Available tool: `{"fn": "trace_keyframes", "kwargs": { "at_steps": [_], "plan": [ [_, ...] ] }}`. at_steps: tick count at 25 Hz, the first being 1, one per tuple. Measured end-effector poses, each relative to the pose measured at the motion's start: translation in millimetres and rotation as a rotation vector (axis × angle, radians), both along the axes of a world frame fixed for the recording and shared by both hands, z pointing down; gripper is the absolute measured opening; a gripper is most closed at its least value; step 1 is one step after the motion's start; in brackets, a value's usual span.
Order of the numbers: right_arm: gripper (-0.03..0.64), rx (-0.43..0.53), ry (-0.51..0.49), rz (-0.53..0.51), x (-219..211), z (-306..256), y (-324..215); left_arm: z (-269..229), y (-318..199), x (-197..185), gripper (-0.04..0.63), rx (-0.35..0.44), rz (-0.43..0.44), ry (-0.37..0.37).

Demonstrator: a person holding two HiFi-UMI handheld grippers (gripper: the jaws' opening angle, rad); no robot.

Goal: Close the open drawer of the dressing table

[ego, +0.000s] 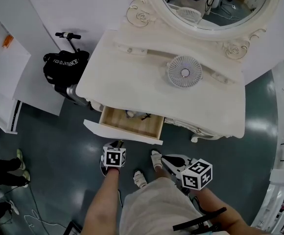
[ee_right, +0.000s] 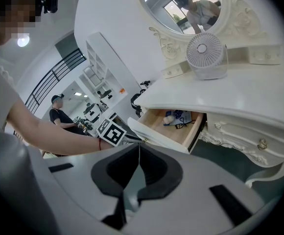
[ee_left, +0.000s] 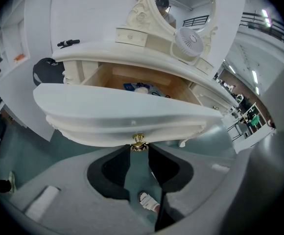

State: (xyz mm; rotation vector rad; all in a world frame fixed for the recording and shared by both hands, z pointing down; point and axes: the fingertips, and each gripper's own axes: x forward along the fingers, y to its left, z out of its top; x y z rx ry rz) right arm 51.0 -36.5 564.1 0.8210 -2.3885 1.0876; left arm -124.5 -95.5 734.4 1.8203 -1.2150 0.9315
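Observation:
The white dressing table (ego: 132,77) has one drawer (ego: 122,132) pulled out on its front left side, its wooden inside in sight. In the left gripper view the drawer's white front (ee_left: 127,114) fills the middle, with a small brass knob (ee_left: 138,142) on its lower edge. My left gripper (ee_left: 138,148) points steeply down at that front (ego: 118,143), and its fingertips are shut on the knob. My right gripper (ego: 164,159) hangs back from the table, lower right of the drawer, with its jaws together (ee_right: 138,148) and nothing in them.
A small white fan (ego: 184,72) stands on the tabletop below the oval mirror (ego: 215,4). Small items and a blue packet (ee_left: 141,87) lie in the drawer. A black bag (ego: 63,67) and a white shelf unit (ego: 0,82) stand to the left. Another person's feet (ego: 19,160) show at far left.

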Motion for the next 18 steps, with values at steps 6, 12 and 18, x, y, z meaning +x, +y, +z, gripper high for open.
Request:
{"fn": "trace_keyframes", "kwargs": {
  "at_steps": [6, 12, 18],
  "plan": [
    [0.018, -0.009, 0.004, 0.011, 2.7, 1.8, -6.7, -0.7, -10.8, 3.2, 0.123, 0.003, -0.007, 0.023],
    [0.018, -0.016, 0.006, 0.012, 2.2, 4.4, -13.4, 0.4, -20.5, 6.2, 0.123, 0.005, -0.006, 0.032],
    [0.018, -0.027, 0.011, 0.012, 2.3, 7.8, -16.5, 0.2, -32.5, 9.4, 0.123, 0.010, -0.002, 0.029]
  ]
}}
